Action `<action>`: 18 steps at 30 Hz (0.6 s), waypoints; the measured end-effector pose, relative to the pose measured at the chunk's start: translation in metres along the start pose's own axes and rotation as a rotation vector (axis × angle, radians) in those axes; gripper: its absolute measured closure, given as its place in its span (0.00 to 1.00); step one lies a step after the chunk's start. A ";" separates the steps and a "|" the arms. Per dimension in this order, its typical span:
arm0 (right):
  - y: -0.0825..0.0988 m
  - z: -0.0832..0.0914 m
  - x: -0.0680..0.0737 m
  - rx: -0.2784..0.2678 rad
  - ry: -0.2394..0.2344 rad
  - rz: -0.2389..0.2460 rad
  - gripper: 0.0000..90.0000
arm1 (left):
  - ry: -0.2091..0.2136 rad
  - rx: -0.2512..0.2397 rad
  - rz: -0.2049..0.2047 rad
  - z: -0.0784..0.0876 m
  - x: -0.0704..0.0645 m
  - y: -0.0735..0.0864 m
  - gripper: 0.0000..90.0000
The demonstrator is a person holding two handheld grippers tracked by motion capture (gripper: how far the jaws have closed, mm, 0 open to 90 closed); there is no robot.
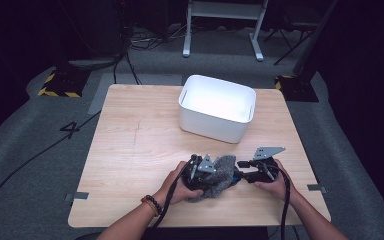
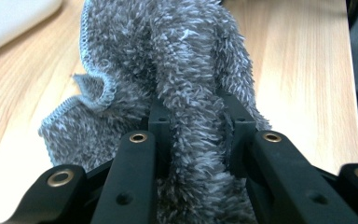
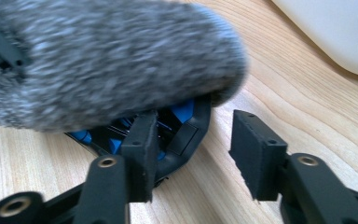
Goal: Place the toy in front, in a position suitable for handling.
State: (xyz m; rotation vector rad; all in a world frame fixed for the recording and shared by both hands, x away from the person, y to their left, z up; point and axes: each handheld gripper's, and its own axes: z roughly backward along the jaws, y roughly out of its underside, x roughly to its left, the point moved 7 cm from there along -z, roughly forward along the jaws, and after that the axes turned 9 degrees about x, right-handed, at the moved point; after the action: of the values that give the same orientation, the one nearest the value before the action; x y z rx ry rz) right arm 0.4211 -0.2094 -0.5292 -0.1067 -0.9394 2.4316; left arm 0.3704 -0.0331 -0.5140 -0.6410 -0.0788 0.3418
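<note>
- Dark grey carpet surrounds a light wooden table; a "4" is marked on the floor to its left.
- A fluffy grey cloth is bunched near the front edge, in front of the white bin, its long axis running left to right.
- The cloth is clamped in the left gripper.
- The right gripper, partly open, is seen at a black-and-blue object under the cloth; contact cannot be told.
- Open tabletop is left of the bin.
</note>
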 end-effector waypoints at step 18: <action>0.001 0.002 0.000 -0.015 -0.013 -0.031 0.73 | 0.038 0.108 0.002 0.012 -0.047 0.044 0.74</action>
State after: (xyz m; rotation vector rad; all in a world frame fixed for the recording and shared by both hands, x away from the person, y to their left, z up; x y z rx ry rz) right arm 0.4198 -0.2109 -0.5282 -0.0811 -0.9580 2.4005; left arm 0.3116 -0.0090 -0.5286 -0.5407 -0.0235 0.3335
